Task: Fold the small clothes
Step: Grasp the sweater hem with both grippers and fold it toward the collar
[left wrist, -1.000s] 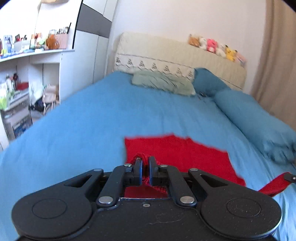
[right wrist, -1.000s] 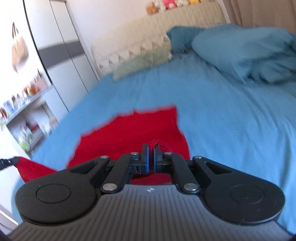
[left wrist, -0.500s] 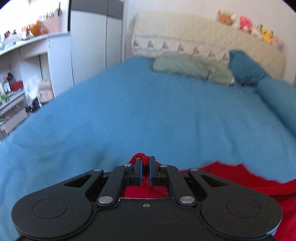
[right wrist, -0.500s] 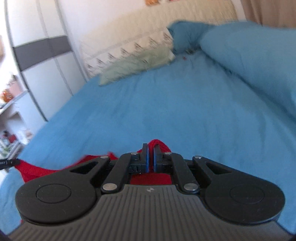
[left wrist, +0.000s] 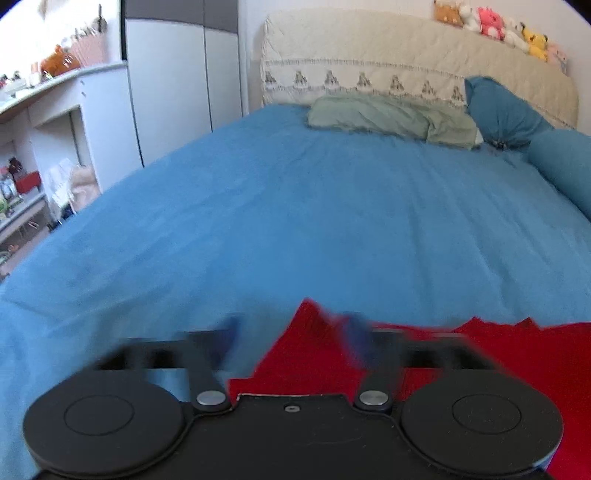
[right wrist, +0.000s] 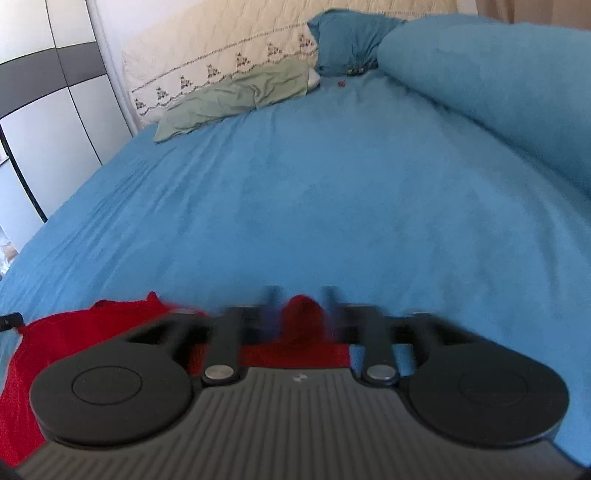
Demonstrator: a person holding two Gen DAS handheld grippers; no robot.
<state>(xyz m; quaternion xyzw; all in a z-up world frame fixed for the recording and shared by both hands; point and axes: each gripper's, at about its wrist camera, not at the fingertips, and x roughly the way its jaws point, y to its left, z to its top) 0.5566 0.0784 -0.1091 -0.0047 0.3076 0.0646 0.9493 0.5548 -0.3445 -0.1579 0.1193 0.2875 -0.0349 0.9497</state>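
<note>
At the bottom of both frames, the red garment (left wrist: 480, 354) lay on the blue bed (left wrist: 332, 221). The left hand-held gripper (left wrist: 291, 332) stood wide, blurred, over its corner. The right hand-held gripper (right wrist: 301, 310) was parted around a red fold.

Red cloth on blue bedding, framed by black grippers

A plain red garment (left wrist: 317, 354) is seen on a solid mid-blue bed sheet (left wrist: 332, 221); a sage-green pillow (left wrist: 391, 118) and darker teal-blue pillow (left wrist: 502, 110) are set against a cream quilted headboard cover (left wrist: 406, 55) banded with small dark triangular motifs. Pink, yellow and tan plush toys (left wrist: 495, 26) are made out, blurred. Both grippers, left (left wrist: 295, 332) and right (right wrist: 301, 299), are black.
</note>
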